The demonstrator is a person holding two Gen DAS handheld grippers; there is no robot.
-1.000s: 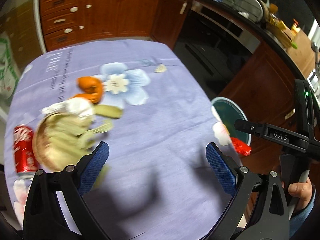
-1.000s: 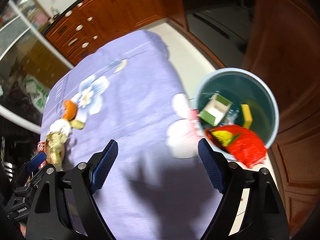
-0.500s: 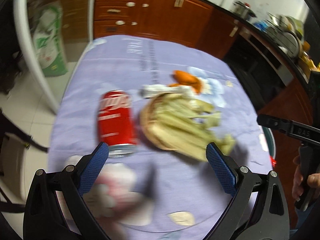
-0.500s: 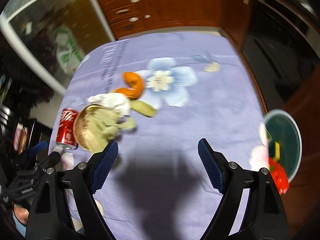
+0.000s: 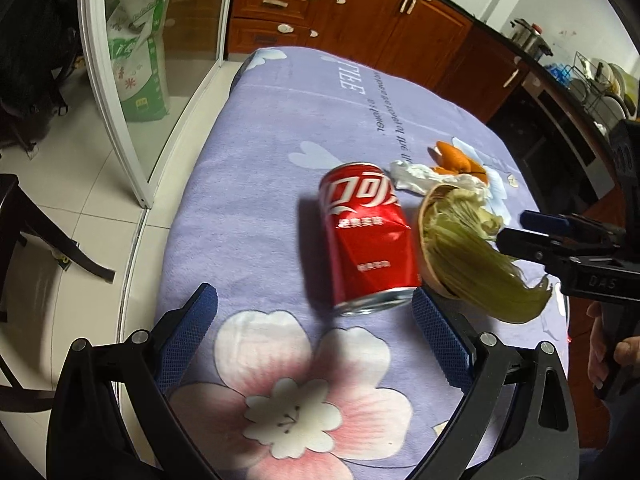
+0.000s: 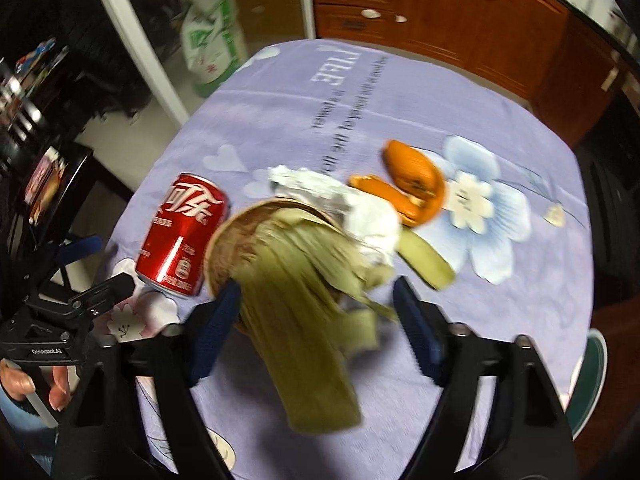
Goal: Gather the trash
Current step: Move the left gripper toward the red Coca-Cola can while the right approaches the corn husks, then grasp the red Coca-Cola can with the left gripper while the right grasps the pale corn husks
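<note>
A dented red soda can (image 5: 366,236) lies on its side on the purple flowered tablecloth (image 5: 280,128). My left gripper (image 5: 316,320) is open, its right pad next to the can's rim. Beside the can a brown bowl (image 6: 240,232) holds long green leaves (image 6: 304,320) that spill over the rim. My right gripper (image 6: 318,320) is open around those leaves. Behind the bowl lie a crumpled white tissue (image 6: 340,196) and orange peel (image 6: 416,180). The can also shows in the right wrist view (image 6: 184,232).
A teal trash bin (image 6: 592,384) stands on the floor past the table's right edge. A green leaf strip (image 6: 424,256) lies near the peel. Wooden cabinets (image 5: 360,12) line the back wall. A glass door (image 5: 132,60) and a dark chair (image 5: 24,240) stand at the left.
Both grippers have swung left from the bin side and moved in close. The left one now faces the can. The right one now straddles the leaves.
</note>
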